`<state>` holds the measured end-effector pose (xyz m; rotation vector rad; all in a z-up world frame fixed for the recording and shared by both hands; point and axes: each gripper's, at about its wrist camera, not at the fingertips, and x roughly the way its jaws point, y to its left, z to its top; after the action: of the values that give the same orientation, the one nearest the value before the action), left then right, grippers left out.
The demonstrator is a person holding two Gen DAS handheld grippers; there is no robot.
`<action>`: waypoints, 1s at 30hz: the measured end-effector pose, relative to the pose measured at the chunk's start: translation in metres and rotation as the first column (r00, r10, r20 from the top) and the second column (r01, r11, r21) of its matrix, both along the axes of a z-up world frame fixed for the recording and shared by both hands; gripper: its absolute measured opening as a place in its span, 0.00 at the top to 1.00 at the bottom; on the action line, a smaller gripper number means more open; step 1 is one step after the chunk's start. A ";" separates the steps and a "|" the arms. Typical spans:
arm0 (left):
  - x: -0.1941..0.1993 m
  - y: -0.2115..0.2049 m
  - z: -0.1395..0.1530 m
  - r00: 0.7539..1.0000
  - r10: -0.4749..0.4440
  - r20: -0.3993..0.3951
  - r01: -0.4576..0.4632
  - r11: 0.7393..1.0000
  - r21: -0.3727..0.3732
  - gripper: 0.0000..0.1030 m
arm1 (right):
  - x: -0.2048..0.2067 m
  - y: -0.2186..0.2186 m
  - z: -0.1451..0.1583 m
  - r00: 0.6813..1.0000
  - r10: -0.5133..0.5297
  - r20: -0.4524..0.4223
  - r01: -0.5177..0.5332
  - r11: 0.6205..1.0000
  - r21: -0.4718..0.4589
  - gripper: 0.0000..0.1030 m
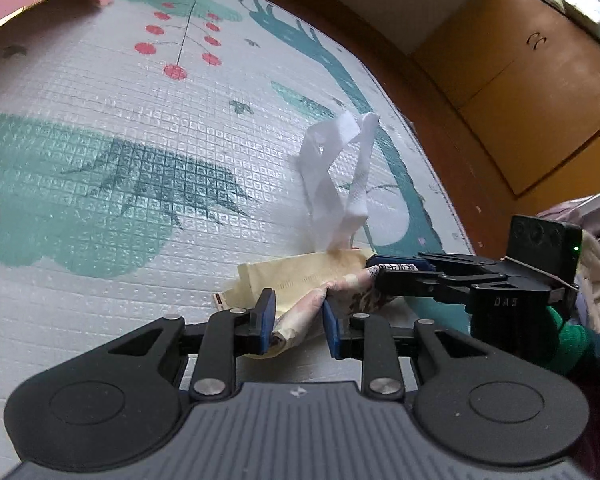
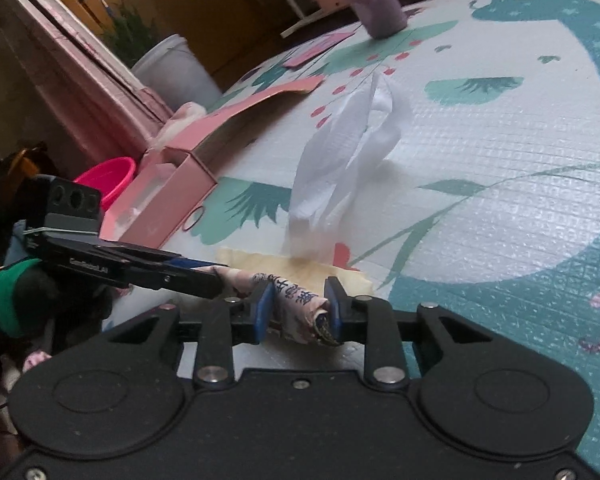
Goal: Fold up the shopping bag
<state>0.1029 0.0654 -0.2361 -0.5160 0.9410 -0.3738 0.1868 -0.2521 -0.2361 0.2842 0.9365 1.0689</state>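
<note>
The shopping bag (image 1: pixel 300 280) is cream with a printed outside, rolled into a narrow bundle on the play mat. Its white handles (image 1: pixel 340 176) stand upright above it. My left gripper (image 1: pixel 299 322) is shut on the near end of the roll. My right gripper (image 1: pixel 392 268) comes in from the right, shut on the other end. In the right wrist view the printed roll (image 2: pixel 300 308) sits between my right gripper's (image 2: pixel 298 308) blue pads, with the handles (image 2: pixel 348 152) rising behind. The left gripper (image 2: pixel 204 276) reaches in from the left and pinches the roll's far end.
A pink cardboard box (image 2: pixel 188 176) with an open flap lies on the mat to the left. A purple container (image 2: pixel 376 4) stands at the far edge. A pink basin (image 2: pixel 108 176) and white bucket (image 2: pixel 172 68) sit beyond the mat. A wooden cabinet (image 1: pixel 520 80) lines the right.
</note>
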 end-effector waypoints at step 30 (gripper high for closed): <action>0.021 -0.084 0.023 0.950 -0.264 0.166 0.139 0.835 0.532 0.72 | -0.015 0.017 0.054 0.916 0.071 0.395 -0.004 0.986 -0.167 0.75</action>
<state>0.1242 -0.0187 -0.2128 0.1258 0.8236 -0.3465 0.1723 -0.2346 -0.1826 -0.0904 0.6550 1.0282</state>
